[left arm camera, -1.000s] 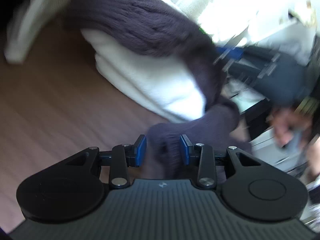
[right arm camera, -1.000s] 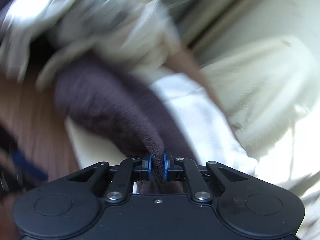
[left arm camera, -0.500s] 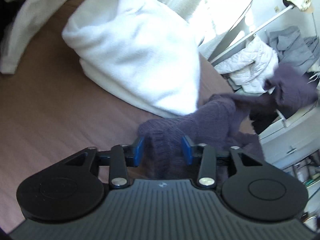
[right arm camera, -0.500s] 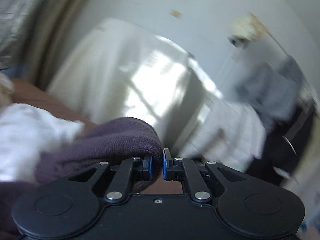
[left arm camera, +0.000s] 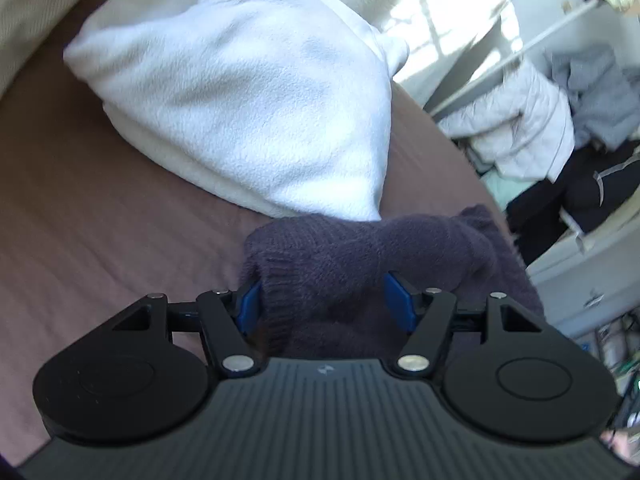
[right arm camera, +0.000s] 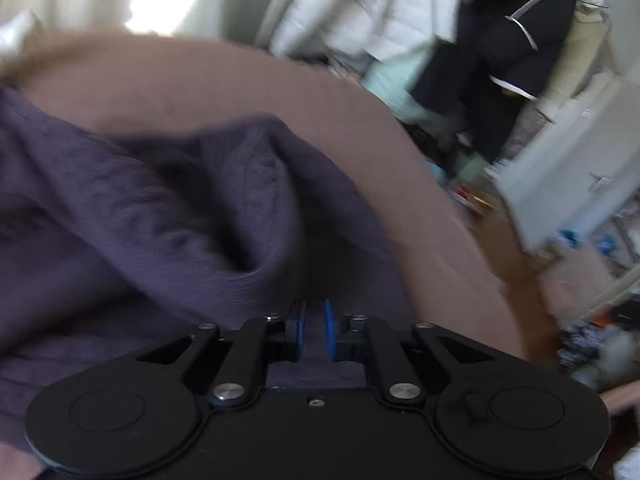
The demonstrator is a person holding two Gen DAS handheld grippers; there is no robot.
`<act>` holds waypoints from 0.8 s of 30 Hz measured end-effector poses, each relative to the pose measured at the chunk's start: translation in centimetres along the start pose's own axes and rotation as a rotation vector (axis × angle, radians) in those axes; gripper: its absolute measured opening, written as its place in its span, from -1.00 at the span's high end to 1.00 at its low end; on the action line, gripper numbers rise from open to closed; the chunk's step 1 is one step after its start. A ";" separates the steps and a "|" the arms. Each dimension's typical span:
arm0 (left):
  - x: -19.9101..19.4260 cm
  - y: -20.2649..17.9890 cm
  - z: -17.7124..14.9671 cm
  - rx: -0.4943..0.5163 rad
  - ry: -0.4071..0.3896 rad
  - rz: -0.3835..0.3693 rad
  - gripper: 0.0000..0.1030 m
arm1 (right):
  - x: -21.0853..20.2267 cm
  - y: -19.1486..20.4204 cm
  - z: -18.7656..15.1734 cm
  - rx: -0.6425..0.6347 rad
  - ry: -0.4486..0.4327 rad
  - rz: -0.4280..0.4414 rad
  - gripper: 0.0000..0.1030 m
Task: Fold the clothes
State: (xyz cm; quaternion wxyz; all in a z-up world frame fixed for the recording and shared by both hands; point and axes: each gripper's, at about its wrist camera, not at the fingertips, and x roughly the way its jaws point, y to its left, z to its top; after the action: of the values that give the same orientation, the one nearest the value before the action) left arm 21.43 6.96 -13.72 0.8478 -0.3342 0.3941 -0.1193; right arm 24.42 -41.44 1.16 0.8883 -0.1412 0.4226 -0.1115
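A dark purple knit sweater (left arm camera: 360, 256) lies bunched on the brown bed sheet (left arm camera: 100, 248). My left gripper (left arm camera: 324, 304) is open, its blue pads wide apart, with a fold of the sweater lying between them. In the right wrist view the sweater (right arm camera: 168, 216) spreads out in loose folds on the sheet (right arm camera: 224, 84). My right gripper (right arm camera: 315, 330) is low over the sweater, its blue pads nearly together with a narrow gap; no cloth shows between them.
A folded white fleece (left arm camera: 256, 92) lies on the bed just beyond the sweater. Past the bed's right edge hang a white quilted jacket (left arm camera: 520, 128), grey clothes (left arm camera: 600, 88) and dark clothes (right arm camera: 500, 52). A white drawer unit (right arm camera: 572, 176) stands at the right.
The sweater came off the white fleece and down onto the sheet near the bed's edge. My left gripper's pads opened wider. My right gripper swung round and let the cloth out of its pinch.
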 end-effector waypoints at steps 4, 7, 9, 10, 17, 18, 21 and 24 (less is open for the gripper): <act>-0.4 -3.8 -2.5 0.254 -0.036 0.044 0.74 | -5.0 3.3 2.9 -0.088 -0.173 0.239 0.04; -0.7 -5.4 -3.9 0.301 0.027 -0.034 0.78 | -6.8 6.7 5.7 -0.149 -0.259 0.389 0.04; -0.7 -6.0 -4.7 0.348 0.078 -0.039 0.78 | -6.5 8.6 7.4 -0.182 -0.316 0.533 0.01; -0.9 -6.0 -5.0 0.352 0.096 -0.042 0.78 | -6.2 9.8 8.5 -0.211 -0.340 0.602 -0.10; -2.3 -3.7 -6.2 0.245 0.155 -0.091 0.77 | 0.1 20.6 14.1 -0.518 -0.331 0.524 -0.36; -2.4 -3.6 -6.2 0.245 0.151 -0.085 0.77 | 1.8 21.6 14.1 -0.563 -0.332 0.443 -0.40; -3.0 -3.4 -5.9 0.239 0.141 -0.078 0.75 | 6.8 22.3 13.8 -0.565 -0.227 0.371 -0.15; -5.0 -2.8 -4.9 0.211 0.112 -0.133 0.71 | 8.6 20.1 12.7 -0.379 -0.111 0.569 0.72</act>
State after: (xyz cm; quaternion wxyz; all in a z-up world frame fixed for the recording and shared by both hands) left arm 14.65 4.82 -11.23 0.8451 -0.2614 0.4031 -0.2345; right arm 41.22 -23.33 -4.32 0.8634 -0.1861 0.4091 0.2291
